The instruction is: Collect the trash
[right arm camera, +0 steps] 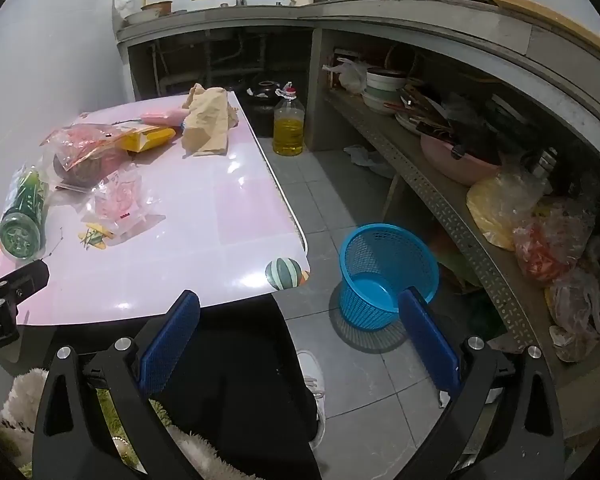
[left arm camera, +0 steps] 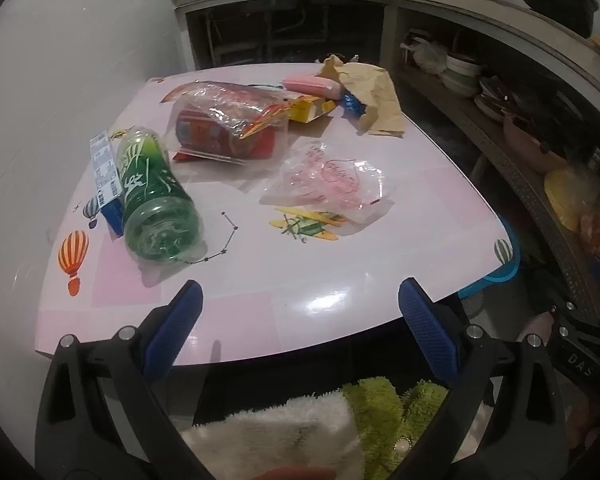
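Observation:
Trash lies on a pink table point(left arm camera: 340, 168) point(right arm camera: 204, 208): a green plastic bottle point(left arm camera: 154, 196) point(right arm camera: 22, 216) on its side, a blue-white carton point(left arm camera: 106, 176) beside it, a clear bag holding a red package point(left arm camera: 230, 128) point(right arm camera: 86, 152), a crumpled clear wrapper point(left arm camera: 328, 182) point(right arm camera: 122, 200), a yellow box point(left arm camera: 312, 108) point(right arm camera: 148, 138), a pink pack point(left arm camera: 312, 86) point(right arm camera: 162, 116) and a brown paper bag point(left arm camera: 374, 96) point(right arm camera: 208, 122). My left gripper point(left arm camera: 300, 296) hangs open over the table's near edge, empty. Open and empty too, my right gripper point(right arm camera: 300, 304) hovers past the table's corner, near a blue mesh basket point(right arm camera: 388, 272) on the floor.
A concrete counter with shelves of bowls point(right arm camera: 384, 84), a pink basin point(right arm camera: 456, 160) and plastic bags point(right arm camera: 548, 236) runs along the right. An oil bottle point(right arm camera: 288, 128) and a dark pot point(right arm camera: 266, 94) stand on the tiled floor behind the table. A person's dark trousers and white shoe point(right arm camera: 312, 384) are below.

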`<state>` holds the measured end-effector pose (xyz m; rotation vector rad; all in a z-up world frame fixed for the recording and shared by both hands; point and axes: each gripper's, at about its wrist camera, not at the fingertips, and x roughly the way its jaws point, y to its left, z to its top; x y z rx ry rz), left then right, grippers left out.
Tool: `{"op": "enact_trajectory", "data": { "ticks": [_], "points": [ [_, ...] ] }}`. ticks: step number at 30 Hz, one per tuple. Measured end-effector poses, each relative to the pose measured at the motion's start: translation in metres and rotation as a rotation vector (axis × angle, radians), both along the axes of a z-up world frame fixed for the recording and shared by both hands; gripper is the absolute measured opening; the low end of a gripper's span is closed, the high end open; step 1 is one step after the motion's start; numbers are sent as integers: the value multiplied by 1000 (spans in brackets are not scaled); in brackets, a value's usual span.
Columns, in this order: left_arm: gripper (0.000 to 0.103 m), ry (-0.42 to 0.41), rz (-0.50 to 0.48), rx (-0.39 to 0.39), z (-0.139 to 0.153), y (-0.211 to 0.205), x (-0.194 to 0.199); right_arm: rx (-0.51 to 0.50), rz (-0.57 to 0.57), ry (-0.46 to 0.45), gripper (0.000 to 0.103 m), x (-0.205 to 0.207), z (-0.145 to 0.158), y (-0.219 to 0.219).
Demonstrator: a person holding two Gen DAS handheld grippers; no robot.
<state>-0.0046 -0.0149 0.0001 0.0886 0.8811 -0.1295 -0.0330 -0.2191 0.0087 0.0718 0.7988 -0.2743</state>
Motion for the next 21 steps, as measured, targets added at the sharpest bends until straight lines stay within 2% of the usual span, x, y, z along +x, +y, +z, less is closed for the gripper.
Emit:
{"op": "enact_trajectory", "data": {
  "ticks": [21],
  "points": [
    [94,13,9,-7,-1,0,3,1,0,-1,97,1,0,-1]
  ]
}}
